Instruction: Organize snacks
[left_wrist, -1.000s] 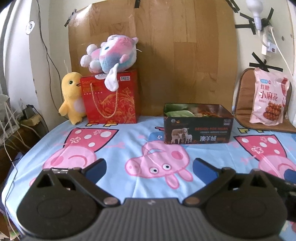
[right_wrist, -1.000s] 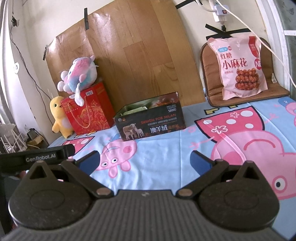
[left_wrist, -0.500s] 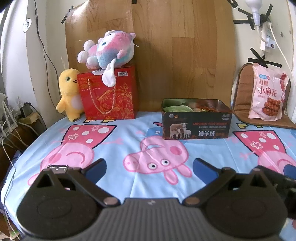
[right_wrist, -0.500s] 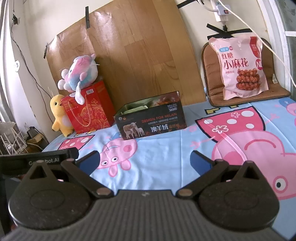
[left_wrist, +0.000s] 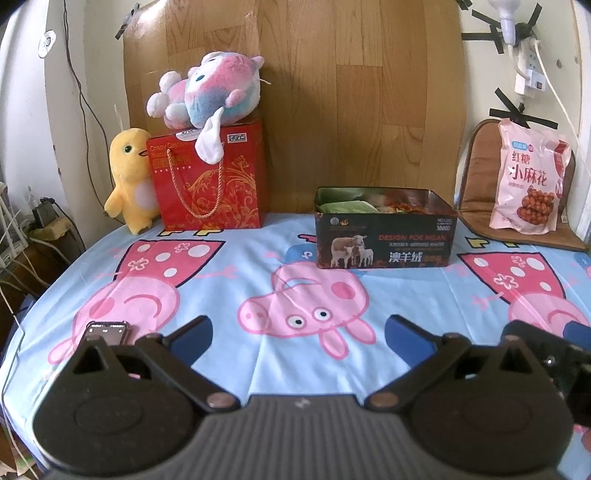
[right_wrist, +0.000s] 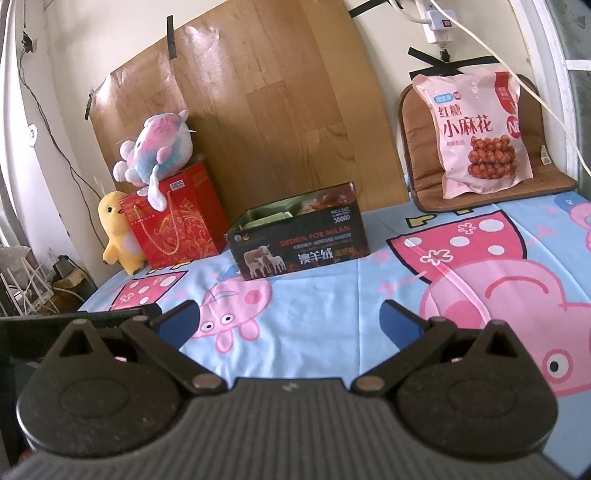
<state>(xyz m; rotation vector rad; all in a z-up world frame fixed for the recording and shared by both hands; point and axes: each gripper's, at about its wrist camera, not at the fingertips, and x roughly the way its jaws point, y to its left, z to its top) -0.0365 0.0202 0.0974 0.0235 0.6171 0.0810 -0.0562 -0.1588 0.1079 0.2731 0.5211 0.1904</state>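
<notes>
A: Both views are pulling back since a second ago; the box is sitting smaller in frame and a phone (left_wrist: 107, 331) is now showing by the left tongs (left_wrist: 298, 336). Left tongs are gaping wide, gripping nothing.

B: Right tongs (right_wrist: 289, 322) are likewise spread and empty. Ahead on the tabletop (right_wrist: 321, 306), the open snack box (right_wrist: 298, 236) is lying with its long side facing us.

A: Farther right, the pink snack bag (right_wrist: 480, 133) is leaning upright on a brown cushion (right_wrist: 421, 181), nearer the right hand.

B: Box contents are mostly hidden by its wall.
</notes>
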